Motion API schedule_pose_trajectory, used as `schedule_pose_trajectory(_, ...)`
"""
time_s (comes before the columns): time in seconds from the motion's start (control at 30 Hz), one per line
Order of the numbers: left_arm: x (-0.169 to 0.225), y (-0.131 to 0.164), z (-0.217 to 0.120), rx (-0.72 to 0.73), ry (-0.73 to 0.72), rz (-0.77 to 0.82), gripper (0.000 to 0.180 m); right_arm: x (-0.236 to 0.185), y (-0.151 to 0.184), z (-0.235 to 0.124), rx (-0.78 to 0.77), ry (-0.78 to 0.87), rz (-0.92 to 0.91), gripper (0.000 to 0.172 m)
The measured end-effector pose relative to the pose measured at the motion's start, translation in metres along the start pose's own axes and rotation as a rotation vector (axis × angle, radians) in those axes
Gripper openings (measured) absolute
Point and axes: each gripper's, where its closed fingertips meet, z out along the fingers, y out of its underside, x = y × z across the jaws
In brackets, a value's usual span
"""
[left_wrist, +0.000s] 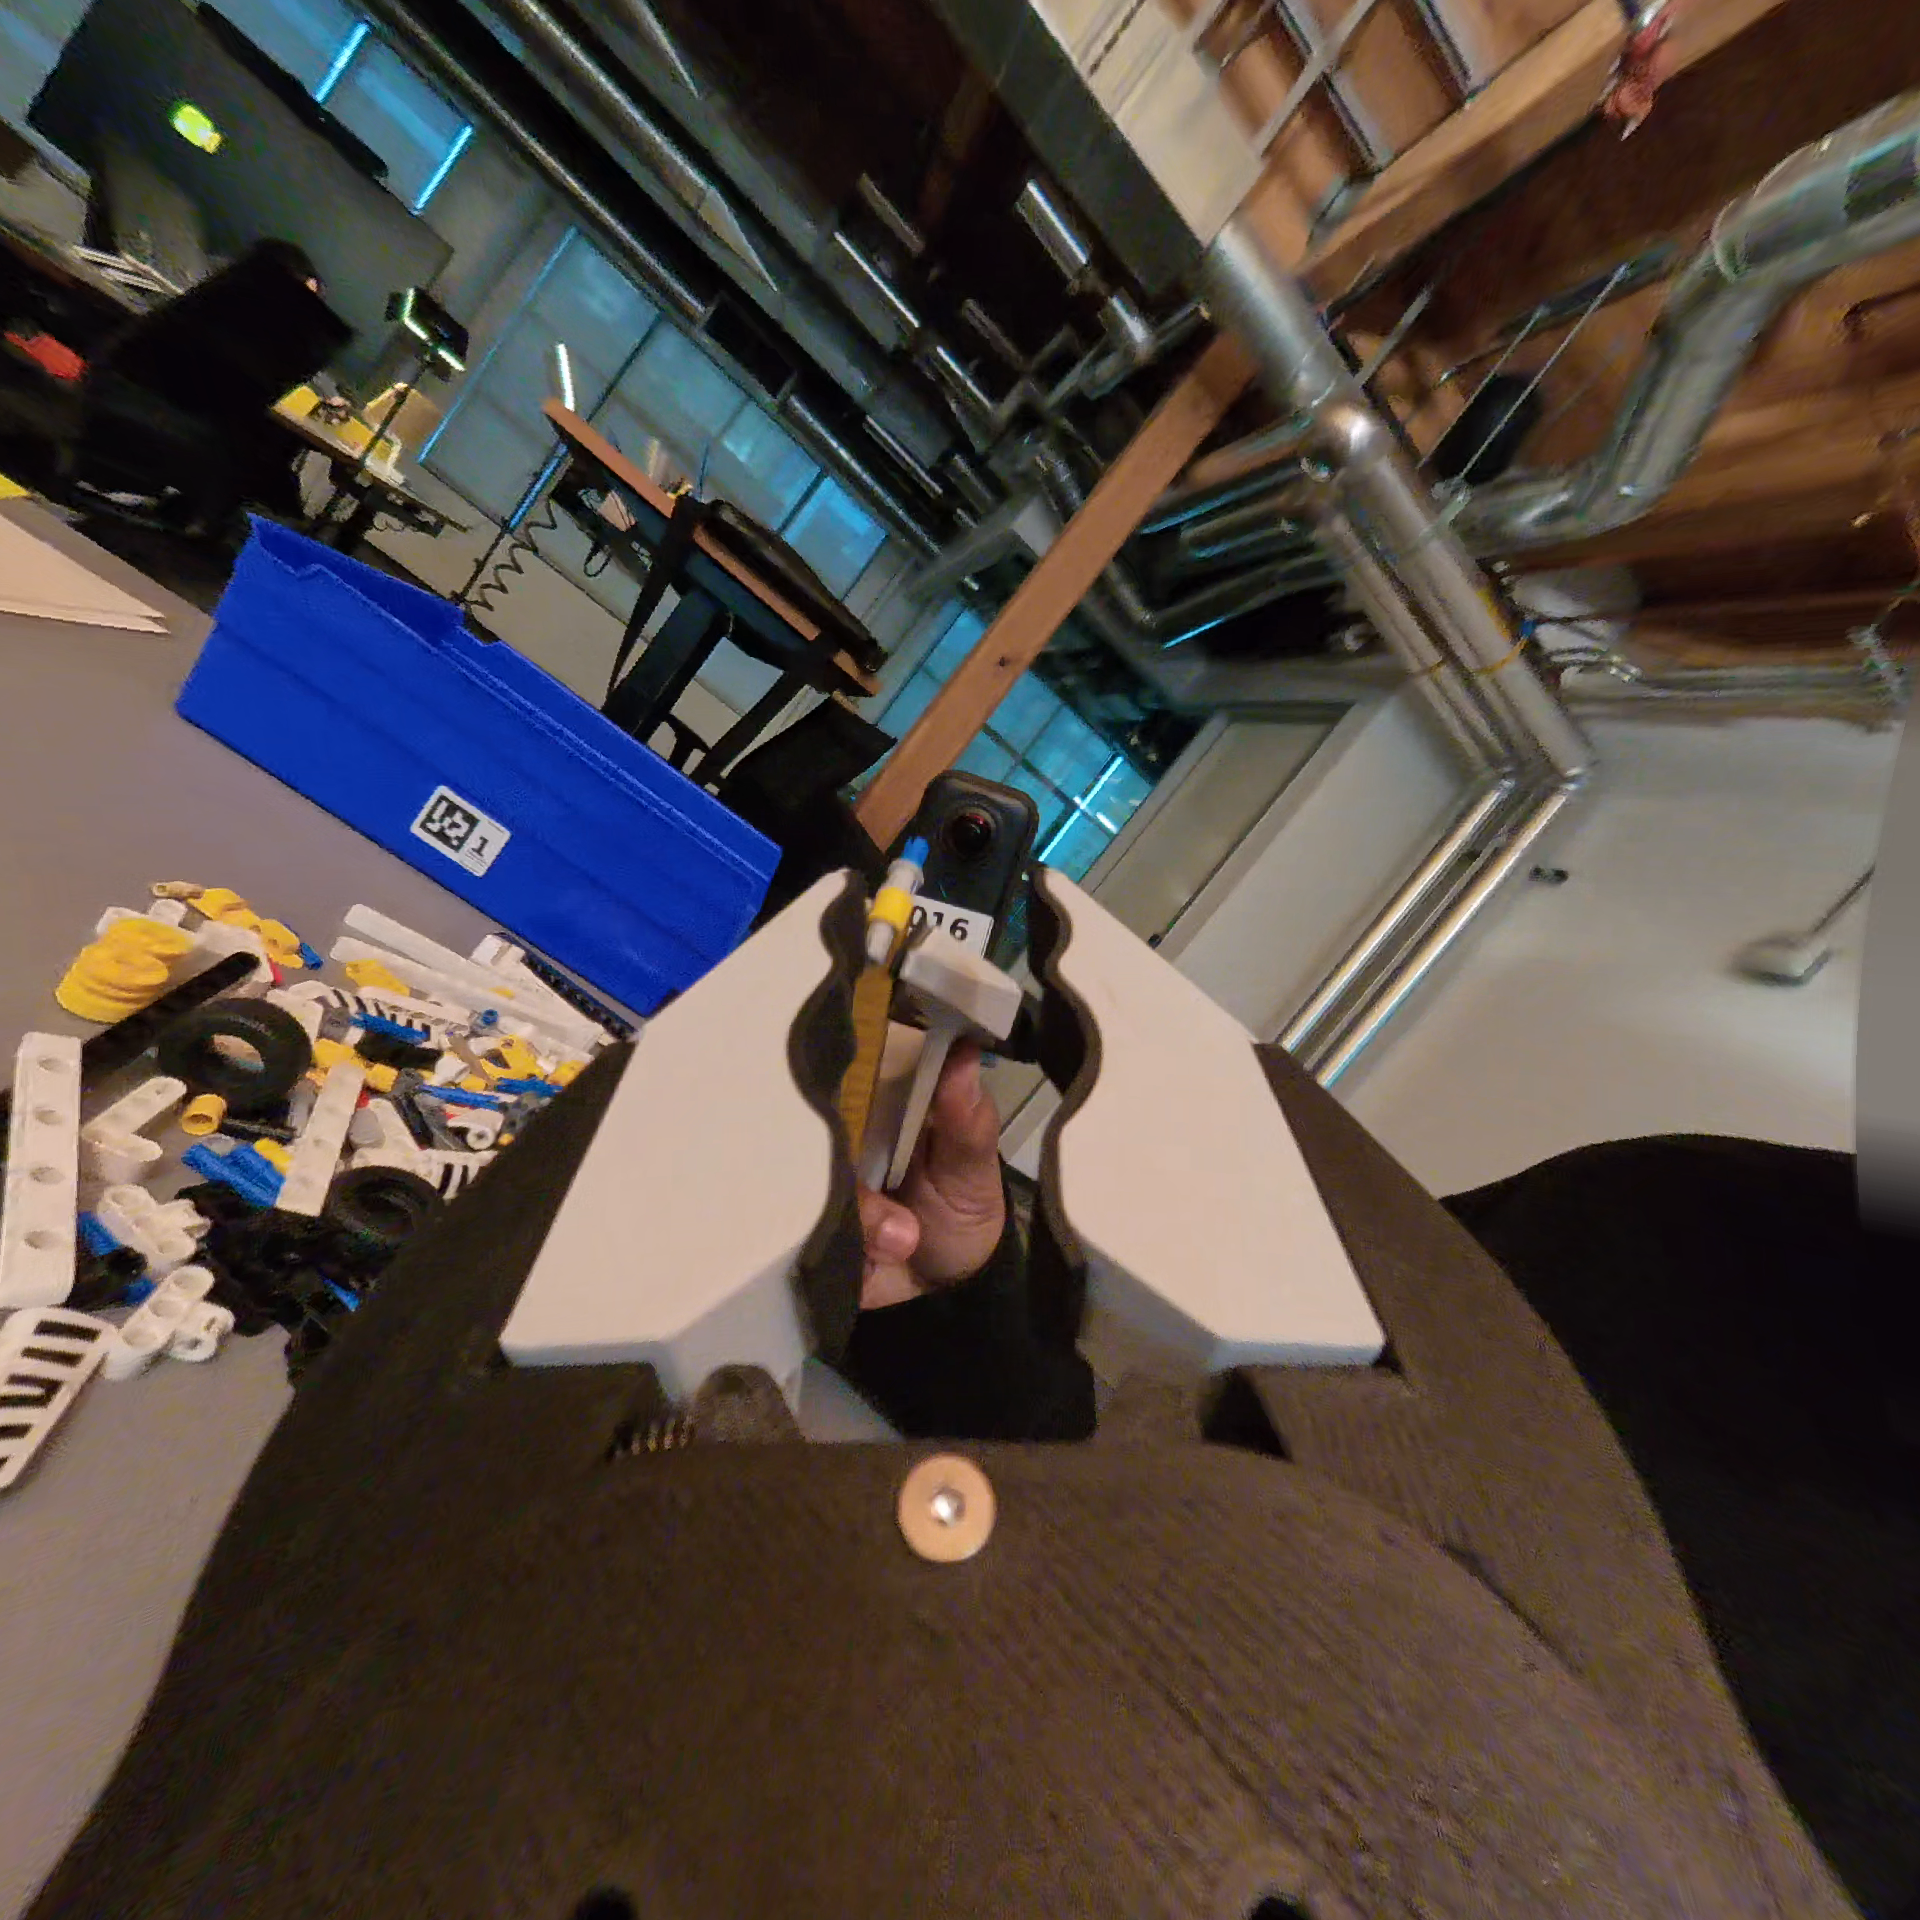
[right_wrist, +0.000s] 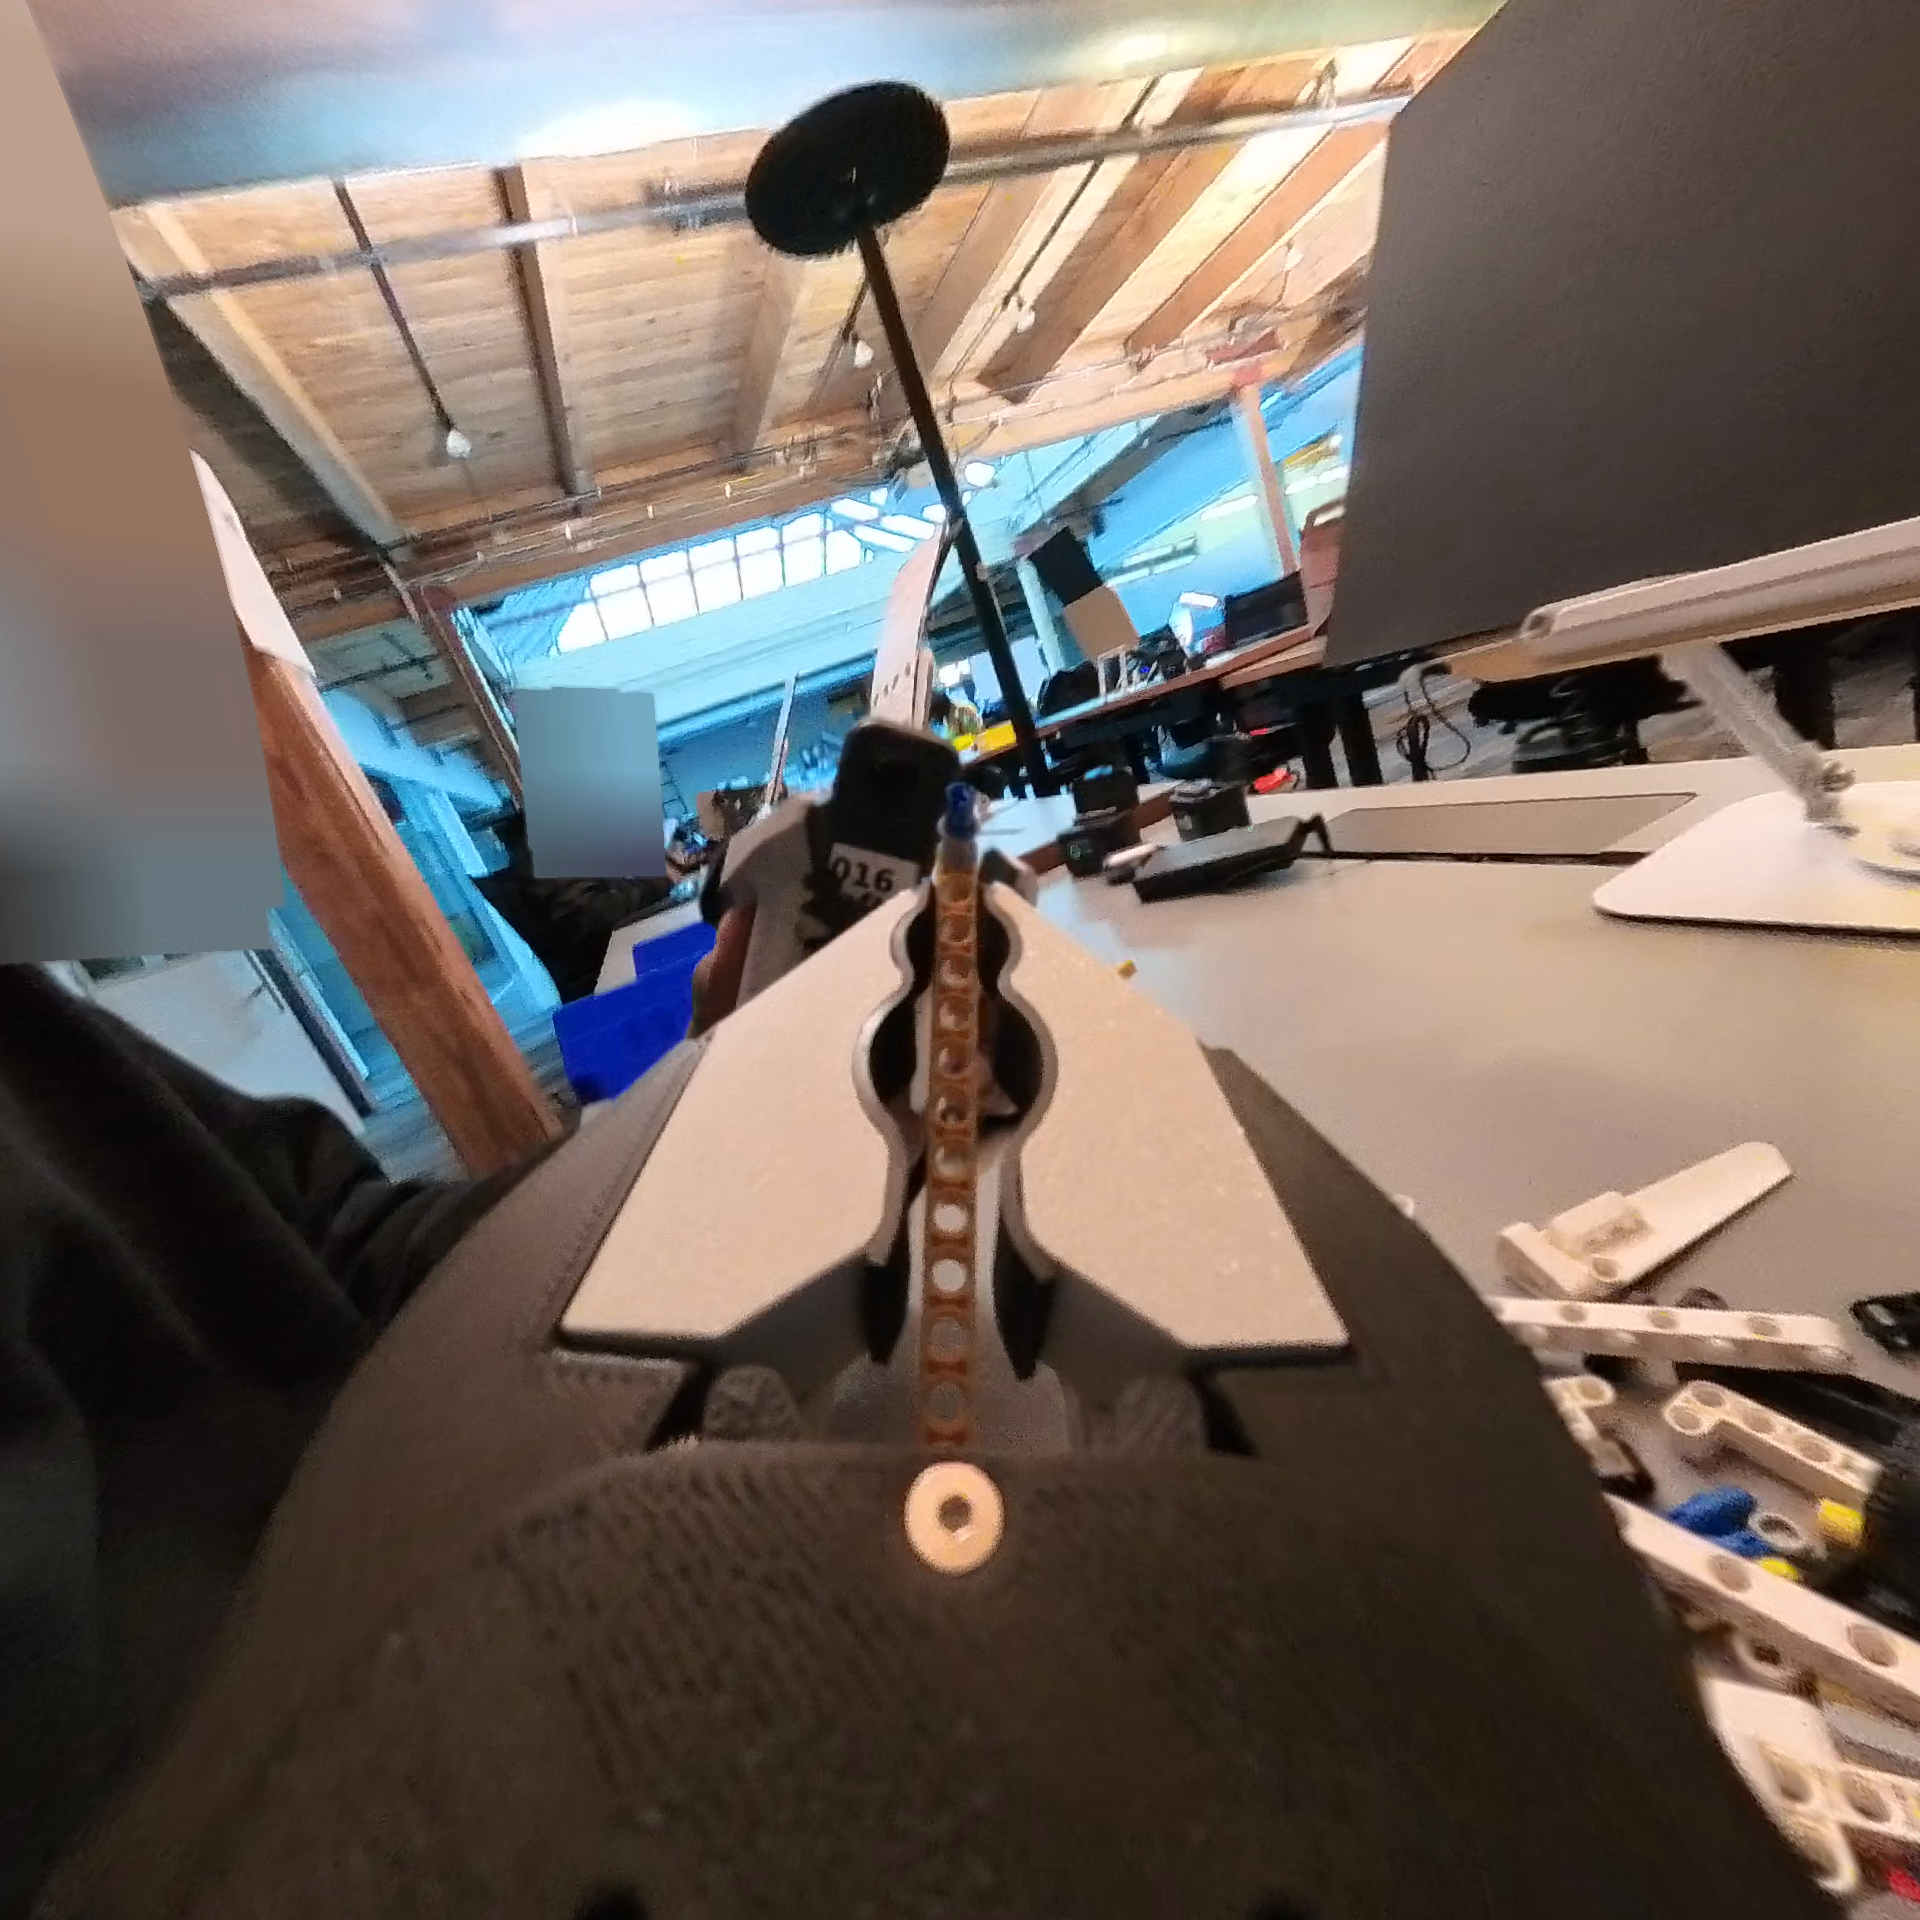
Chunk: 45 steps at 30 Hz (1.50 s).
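Left wrist view: your left gripper (left_wrist: 945, 935) is released, jaws standing apart around the yellow perforated beam (left_wrist: 871, 1049) and its white-and-yellow pin with a blue tip (left_wrist: 894, 904). The beam runs close along the left pad; contact isn't clear. Beyond it you see the other gripper's camera (left_wrist: 977, 842) and the hand (left_wrist: 935, 1195) holding it. Loose white, yellow, blue and black parts (left_wrist: 239, 1081) lie on the grey table beside the blue bin (left_wrist: 468, 717). Right wrist view: your right gripper (right_wrist: 958, 935) is clenched on the same beam (right_wrist: 948, 1195), which runs lengthwise between the pads, blue tip (right_wrist: 958, 805) past the fingertips. Both grippers are raised off the table, facing each other.
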Motion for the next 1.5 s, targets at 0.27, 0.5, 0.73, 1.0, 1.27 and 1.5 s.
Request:
schedule_pose_trajectory(0.27,0.004,-0.001,-0.007,-0.005,0.028,-0.06,0.017,-0.01,0.009,0.01,-0.019,-0.068,0.026,0.005)
schedule_pose_trajectory(0.5,0.004,0.018,-0.003,-0.079,0.003,-0.008,0.033,-0.015,-0.007,0.003,0.08,-0.096,0.019,0.005)
schedule_pose_trajectory(0.73,0.002,0.031,0.002,-0.114,-0.006,0.029,0.007,-0.021,-0.008,0.003,0.095,-0.115,0.014,0.005)
schedule_pose_trajectory(1.0,0.008,0.029,0.001,-0.094,0.017,0.078,0.005,-0.019,-0.02,-0.004,0.171,-0.134,0.056,0.029)
schedule_pose_trajectory(1.27,0.009,0.035,0.004,-0.12,0.015,0.093,0.005,-0.02,-0.025,-0.011,0.196,-0.192,0.124,0.021)
schedule_pose_trajectory(1.5,0.008,0.034,0.004,-0.117,-0.008,0.119,0.007,-0.022,-0.021,-0.011,0.161,-0.188,0.096,0.004)
